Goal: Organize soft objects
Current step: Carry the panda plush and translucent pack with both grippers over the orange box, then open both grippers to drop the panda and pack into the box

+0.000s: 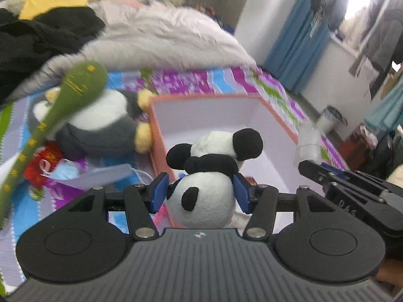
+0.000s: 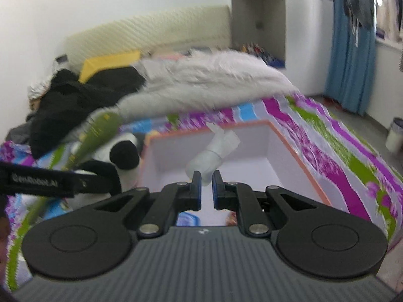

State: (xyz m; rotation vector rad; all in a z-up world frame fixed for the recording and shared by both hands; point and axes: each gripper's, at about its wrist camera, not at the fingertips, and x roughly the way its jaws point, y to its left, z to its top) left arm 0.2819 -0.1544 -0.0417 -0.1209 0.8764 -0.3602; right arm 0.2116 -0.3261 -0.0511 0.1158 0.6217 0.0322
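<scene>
Slipping is judged the main hazard: the panda plush [image 1: 201, 198] is pinched between the left gripper [image 1: 200, 192] pads above the near wall of the orange-rimmed box [image 1: 274, 110], and could drop outside if released early. A pale rolled soft item [image 2: 211, 156] is nipped only by its end in the nearly closed right gripper [image 2: 206, 188], held over the box interior; a loose hold may fail. Both grippers are pointed forward, level, side by side.

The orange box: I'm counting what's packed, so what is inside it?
The orange box shows bare white floor and walls. The right tongs hold a white soft roll above it. Tongs hide the near part.
</scene>
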